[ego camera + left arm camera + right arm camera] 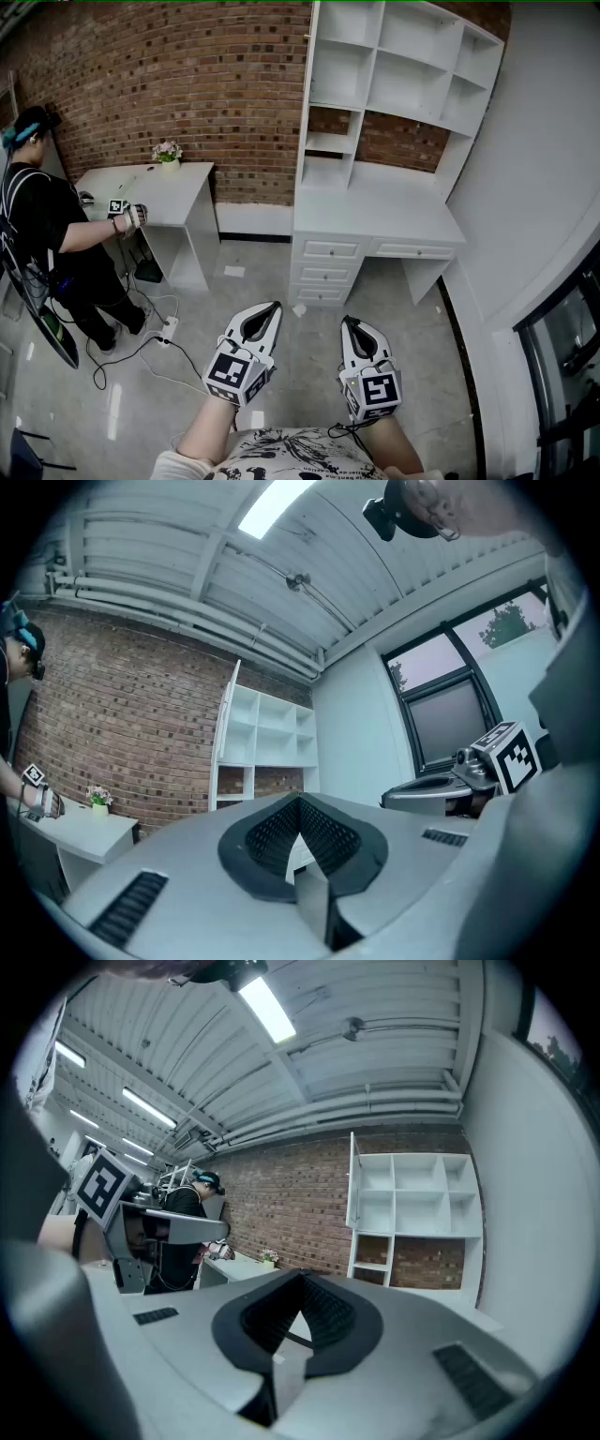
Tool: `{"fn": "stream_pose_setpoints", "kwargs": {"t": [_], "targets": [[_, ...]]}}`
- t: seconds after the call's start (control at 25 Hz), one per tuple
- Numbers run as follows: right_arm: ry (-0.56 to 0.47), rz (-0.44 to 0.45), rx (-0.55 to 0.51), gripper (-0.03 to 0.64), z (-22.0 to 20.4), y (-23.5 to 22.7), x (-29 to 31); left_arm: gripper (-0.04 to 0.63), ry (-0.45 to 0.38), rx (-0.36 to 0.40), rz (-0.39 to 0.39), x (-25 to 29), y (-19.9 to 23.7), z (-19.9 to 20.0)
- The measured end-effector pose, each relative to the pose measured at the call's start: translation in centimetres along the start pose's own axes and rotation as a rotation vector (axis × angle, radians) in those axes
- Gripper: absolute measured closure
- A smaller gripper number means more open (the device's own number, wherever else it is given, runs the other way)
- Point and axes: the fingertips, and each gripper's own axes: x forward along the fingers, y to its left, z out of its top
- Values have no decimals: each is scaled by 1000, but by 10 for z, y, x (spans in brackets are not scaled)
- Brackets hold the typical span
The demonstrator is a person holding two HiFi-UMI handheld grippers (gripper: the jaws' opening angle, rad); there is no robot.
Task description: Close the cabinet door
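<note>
- The cabinet door (pixel 308 103) hangs on the left edge of the white shelf unit (pixel 403 84), in its upper part. It stands swung out from the shelves, so only a narrow upright strip of it shows.
- The shelf unit stands on a white desk (pixel 375 211) with drawers (pixel 328 274), against the brick wall (pixel 187 75).
- The left gripper (pixel 273 307) has its jaws together, tips meeting, with nothing between them.
- The right gripper (pixel 349 322) is likewise closed and empty.
- Both grippers are held low over the floor (pixel 281 281), side by side and well apart from the door, pointing toward the desk.
- At the left edge of the room another person (pixel 47 225) stands at a smaller white desk (pixel 178 187).
- A flower pot (pixel 168 153) sits at that desk's back edge.
- A power strip (pixel 170 328) lies on the floor beside the person's feet.
</note>
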Motion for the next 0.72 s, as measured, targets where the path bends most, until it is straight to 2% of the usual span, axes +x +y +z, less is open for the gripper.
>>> {"fn": "stream_pose_setpoints", "kwargs": {"t": [0.32, 0.72], "targets": [[5, 10, 4, 612, -3, -5, 4, 581, 14, -7, -5, 5, -2, -2], [17, -11, 63, 611, -11, -9, 29, 581, 29, -15, 4, 12, 19, -12]]}}
